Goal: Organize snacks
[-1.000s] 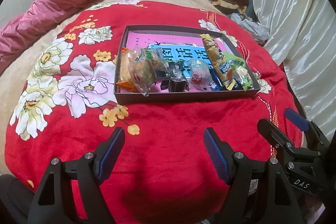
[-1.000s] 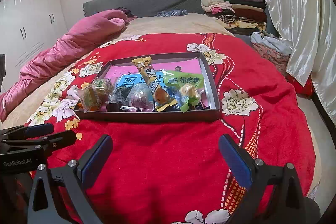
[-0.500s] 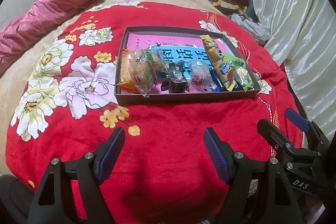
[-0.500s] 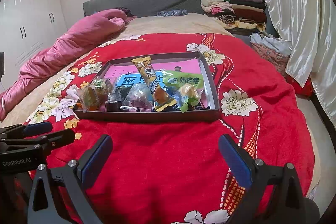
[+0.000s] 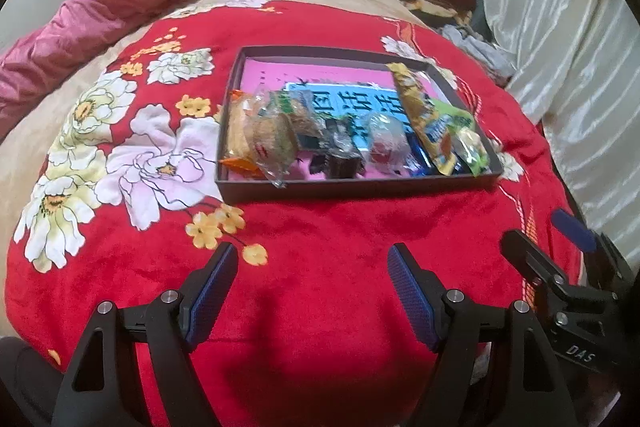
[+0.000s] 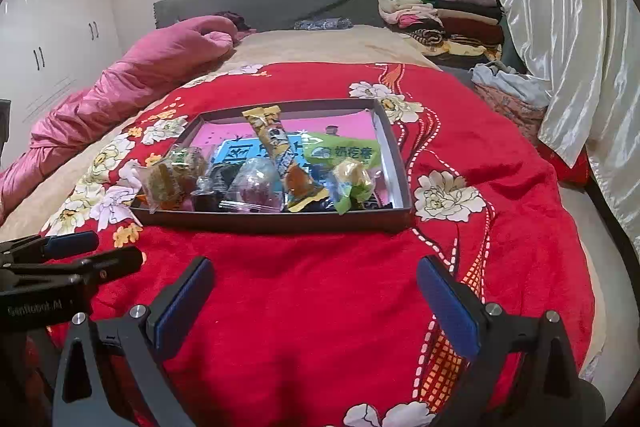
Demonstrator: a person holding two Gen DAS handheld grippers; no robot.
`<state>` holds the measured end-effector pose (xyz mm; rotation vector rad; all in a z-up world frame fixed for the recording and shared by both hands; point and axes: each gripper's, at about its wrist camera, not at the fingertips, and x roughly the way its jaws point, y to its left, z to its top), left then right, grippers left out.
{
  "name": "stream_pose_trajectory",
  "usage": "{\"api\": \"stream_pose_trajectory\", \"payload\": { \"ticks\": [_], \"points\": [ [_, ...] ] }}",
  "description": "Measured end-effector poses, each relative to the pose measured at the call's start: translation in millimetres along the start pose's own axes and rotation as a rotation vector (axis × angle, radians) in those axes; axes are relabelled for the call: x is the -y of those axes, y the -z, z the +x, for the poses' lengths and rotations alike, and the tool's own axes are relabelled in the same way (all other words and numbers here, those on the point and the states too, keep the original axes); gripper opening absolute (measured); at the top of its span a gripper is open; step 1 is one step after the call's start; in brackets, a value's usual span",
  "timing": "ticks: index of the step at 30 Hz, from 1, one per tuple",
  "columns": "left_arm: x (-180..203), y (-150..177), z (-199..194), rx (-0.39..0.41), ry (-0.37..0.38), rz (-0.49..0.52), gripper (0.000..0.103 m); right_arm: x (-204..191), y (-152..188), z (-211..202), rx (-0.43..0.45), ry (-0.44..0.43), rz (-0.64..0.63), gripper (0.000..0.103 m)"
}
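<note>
Shallow dark box (image 5: 352, 187) lies on the red floral blanket (image 5: 320, 247) covering the bed, holding the wrapped snacks (image 5: 276, 143) bunched along its near wall (a long yellow packet (image 6: 276, 143) leans toward the far side). Left tongs (image 5: 310, 267) and right tongs (image 6: 316, 279) both hang spread, empty, short of the box.

"DAS" is printed in white on the right gripper (image 5: 576, 239) body, lower right of the left wrist view. "GenRobot.AI" marks the left gripper (image 6: 92, 251) body at lower left in the right wrist view. The green packet (image 6: 340, 153) and blue sheet (image 5: 340, 107) carry Chinese characters.
</note>
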<state>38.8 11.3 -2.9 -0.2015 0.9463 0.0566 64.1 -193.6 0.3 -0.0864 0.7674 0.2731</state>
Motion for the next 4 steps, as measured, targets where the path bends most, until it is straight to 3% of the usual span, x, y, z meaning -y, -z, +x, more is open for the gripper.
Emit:
{"api": "stream_pose_trajectory", "payload": {
  "ticks": [4],
  "points": [
    [-17.7, -10.1, 1.5, 0.061, -0.058, -0.018, 0.078, 12.6, -3.7, 8.7, -0.007, 0.022, 0.024, 0.102]
  ]
}}
